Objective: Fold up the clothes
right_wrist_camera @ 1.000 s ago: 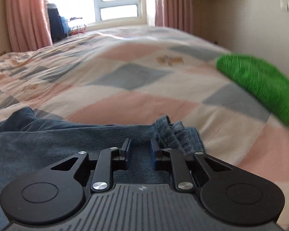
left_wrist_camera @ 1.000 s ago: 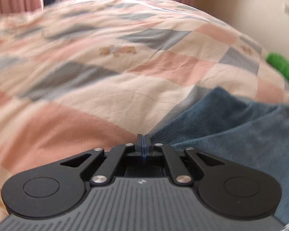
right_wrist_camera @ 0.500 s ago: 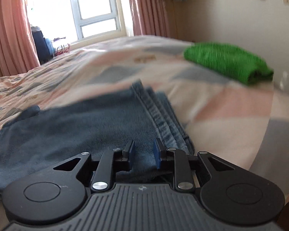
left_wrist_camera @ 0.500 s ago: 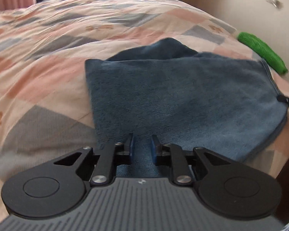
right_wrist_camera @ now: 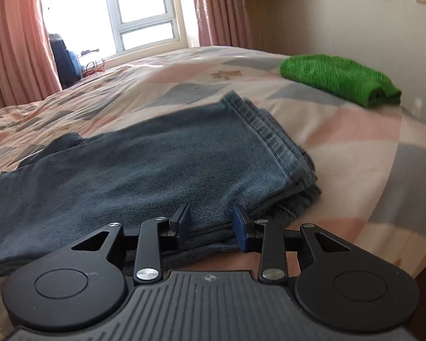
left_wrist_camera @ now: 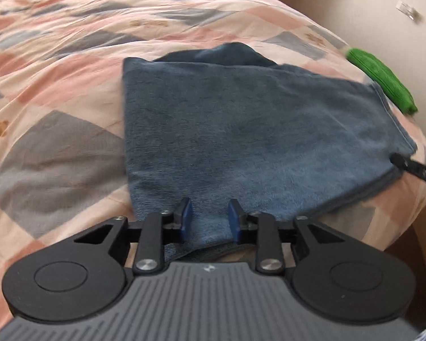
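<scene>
Folded jeans [left_wrist_camera: 250, 130] lie mid-frame on bed [left_wrist_camera: 56, 65]. Green towel [right_wrist_camera: 338, 78] upper right, apart. Left gripper [left_wrist_camera: 208, 220] and right gripper [right_wrist_camera: 211, 223]: jaws just opening, apart, denim edge between, unpinched.

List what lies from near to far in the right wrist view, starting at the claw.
Right claw, open with the denim edge between its fingers → folded jeans → patchwork bedspread → window with pink curtains.
</scene>
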